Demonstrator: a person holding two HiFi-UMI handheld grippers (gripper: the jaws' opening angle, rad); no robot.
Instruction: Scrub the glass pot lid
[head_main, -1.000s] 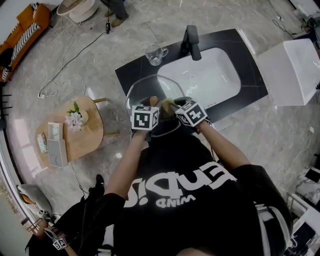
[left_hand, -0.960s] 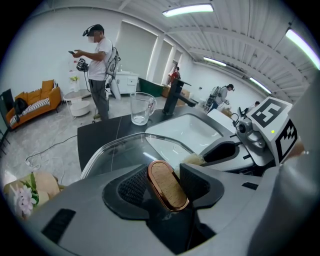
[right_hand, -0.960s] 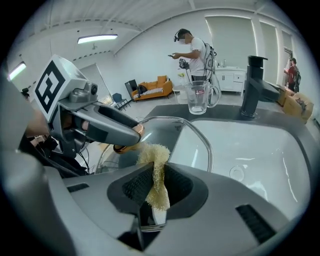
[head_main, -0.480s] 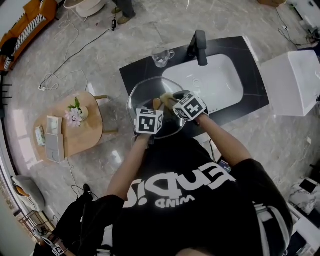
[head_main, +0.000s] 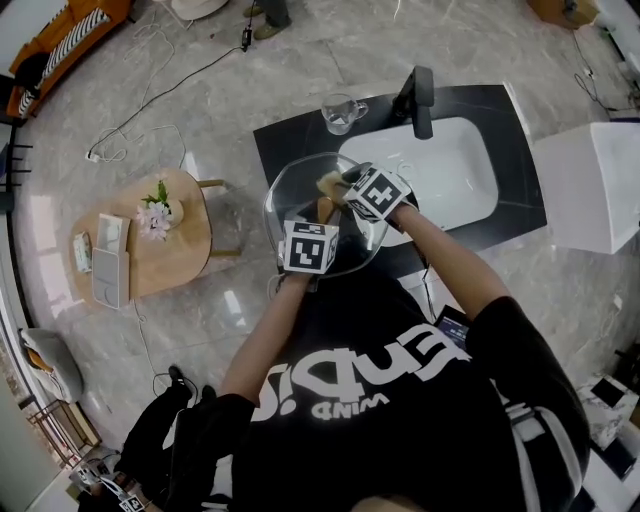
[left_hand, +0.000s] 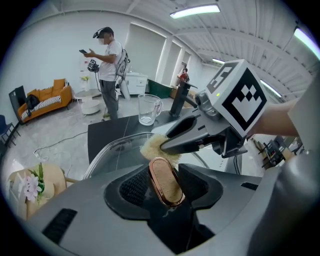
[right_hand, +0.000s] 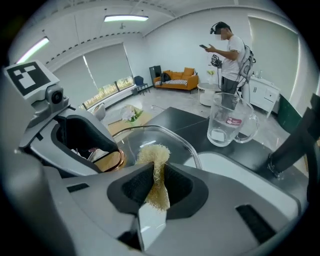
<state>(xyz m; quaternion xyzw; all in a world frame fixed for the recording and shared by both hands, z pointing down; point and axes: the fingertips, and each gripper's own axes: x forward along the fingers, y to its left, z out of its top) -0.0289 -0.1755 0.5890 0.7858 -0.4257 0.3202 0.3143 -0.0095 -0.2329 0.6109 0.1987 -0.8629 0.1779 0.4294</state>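
Lid (head_main: 292, 192): clear round glass, copper knob (left_hand: 165, 181)

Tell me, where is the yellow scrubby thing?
In the right gripper view it is dead centre: the yellow scrubber sits pinched in the right tool, against the glass lid.

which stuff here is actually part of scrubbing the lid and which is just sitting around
In use:
- round clear glass pot lid
- its copper oval knob, between the left gripper's closing jaws
- yellow fibrous scrubber, clamped in the right gripper

Lying about:
- clear glass mug
- round wooden side table
- orange sofa
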